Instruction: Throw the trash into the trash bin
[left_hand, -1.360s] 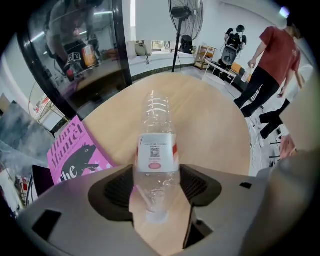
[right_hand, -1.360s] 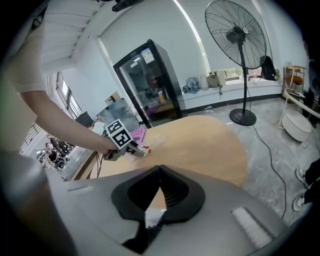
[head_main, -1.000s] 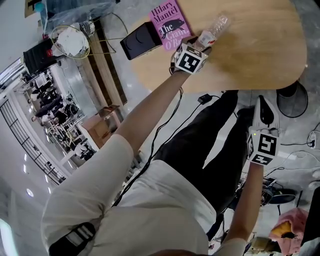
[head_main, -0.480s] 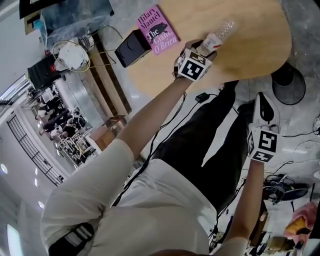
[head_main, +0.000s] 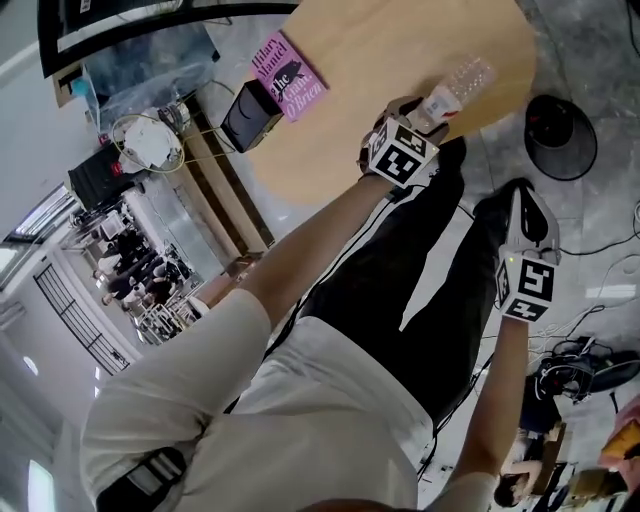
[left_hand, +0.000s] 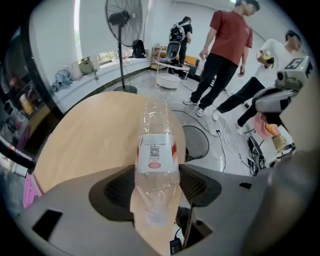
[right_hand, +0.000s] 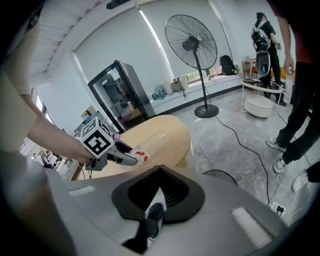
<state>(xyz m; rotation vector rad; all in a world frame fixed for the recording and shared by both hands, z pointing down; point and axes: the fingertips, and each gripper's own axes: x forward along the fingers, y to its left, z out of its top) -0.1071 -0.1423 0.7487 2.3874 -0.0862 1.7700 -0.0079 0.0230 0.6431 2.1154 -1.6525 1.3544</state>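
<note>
bottle carried off toward the desk's edge
left gripper (head_main: 425, 110), jaws pinching the clear plastic bottle with a red-and-white label (head_main: 462, 82), has swung it to the rim of the round wooden desk (head_main: 400, 40). right gripper (head_main: 522, 215) jaws pressed together, empty. no bin in view.

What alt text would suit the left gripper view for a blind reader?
The left claw grips a clear plastic bottle with a white-and-red label, a light wooden table beyond it. Behind stand a pedestal fan and several people.
</note>
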